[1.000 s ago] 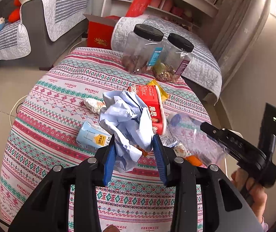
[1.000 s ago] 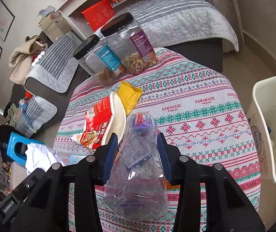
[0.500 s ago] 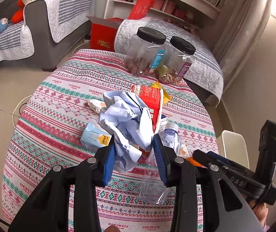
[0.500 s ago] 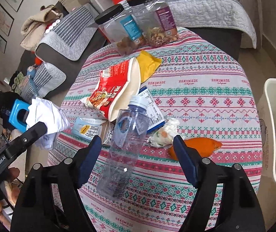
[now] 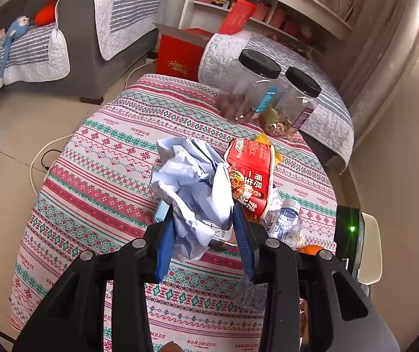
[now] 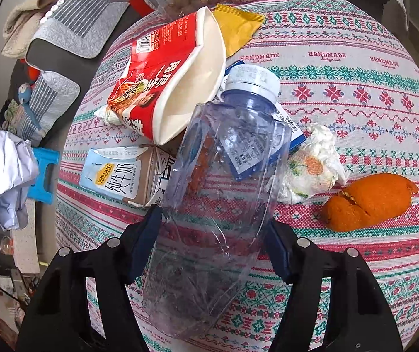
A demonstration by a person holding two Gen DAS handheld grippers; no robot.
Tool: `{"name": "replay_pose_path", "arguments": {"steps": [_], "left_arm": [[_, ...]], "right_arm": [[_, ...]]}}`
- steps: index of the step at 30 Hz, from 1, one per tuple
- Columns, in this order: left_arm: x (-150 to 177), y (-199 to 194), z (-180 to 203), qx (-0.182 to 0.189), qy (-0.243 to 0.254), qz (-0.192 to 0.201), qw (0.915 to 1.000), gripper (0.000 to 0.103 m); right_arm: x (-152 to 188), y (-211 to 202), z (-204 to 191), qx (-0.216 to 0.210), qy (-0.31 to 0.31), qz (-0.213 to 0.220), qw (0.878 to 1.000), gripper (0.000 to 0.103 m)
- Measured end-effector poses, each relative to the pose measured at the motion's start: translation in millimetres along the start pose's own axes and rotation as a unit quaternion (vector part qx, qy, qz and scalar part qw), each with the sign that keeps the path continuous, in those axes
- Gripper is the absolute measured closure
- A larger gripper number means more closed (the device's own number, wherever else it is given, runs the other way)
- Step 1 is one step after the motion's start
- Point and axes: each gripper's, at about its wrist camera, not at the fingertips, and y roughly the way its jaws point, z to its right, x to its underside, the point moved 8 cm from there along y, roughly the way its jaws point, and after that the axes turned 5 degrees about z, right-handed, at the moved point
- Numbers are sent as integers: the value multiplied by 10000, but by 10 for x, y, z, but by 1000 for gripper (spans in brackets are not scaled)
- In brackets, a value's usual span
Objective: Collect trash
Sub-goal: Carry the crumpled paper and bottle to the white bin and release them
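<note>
My left gripper (image 5: 203, 211) is shut on a crumpled ball of pale blue paper (image 5: 192, 176), held above the patterned tablecloth (image 5: 107, 176). A clear plastic bottle (image 6: 233, 146) with a white cap lies on the cloth, cap pointing away. It is also in the left wrist view, bottle (image 5: 285, 223). My right gripper (image 6: 211, 217) straddles its lower half. Its jaws are closing, and the blue pads stand right at the bottle's sides without squeezing it. Around the bottle lie a red noodle cup (image 6: 162, 70), a milk carton (image 6: 115, 176), a yellow wrapper (image 6: 236, 26), a crumpled tissue (image 6: 312, 164) and an orange peel (image 6: 367, 202).
Two clear jars with black lids (image 5: 250, 88) (image 5: 294, 102) stand at the table's far edge. A white bin (image 5: 372, 249) sits off the table's right side. Sofas, a red box and shelves lie beyond; a blue stool (image 6: 44, 176) stands on the floor.
The right gripper let go of the bottle, which dropped flat onto the cloth, then came down over it with jaws wide and now narrowing. The left gripper kept hold of the paper and shifted slightly.
</note>
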Motion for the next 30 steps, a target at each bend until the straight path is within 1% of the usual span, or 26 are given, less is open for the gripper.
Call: {"name": "replay_pose_path", "arguments": {"steps": [3, 7, 10, 15, 18, 22, 30], "left_arm": [[4, 0, -9, -6, 26, 0, 10000, 65], [-6, -6, 9, -15, 13, 43, 10000, 65], [-13, -16, 49, 10, 32, 79, 10000, 65], [5, -16, 142, 0, 153, 119, 9998, 65], [-4, -29, 211, 53, 167, 156, 9997, 65], [-35, -53, 347, 141, 190, 233, 9994, 65], [-50, -97, 818, 400, 457, 413, 9973, 65]], "right_arm": [[-51, -90, 10, -24, -40, 189, 9998, 44], [-125, -369, -51, -157, -173, 521, 9984, 47], [-195, -600, -101, -273, -277, 817, 9959, 48], [-284, -953, -83, -271, -442, 1270, 9905, 48], [-349, -1145, -29, -189, -512, 1549, 9864, 48], [-405, -1412, 77, 23, -636, 1978, 9782, 48], [-493, -1876, 420, 407, -661, 2612, 9622, 48]]}}
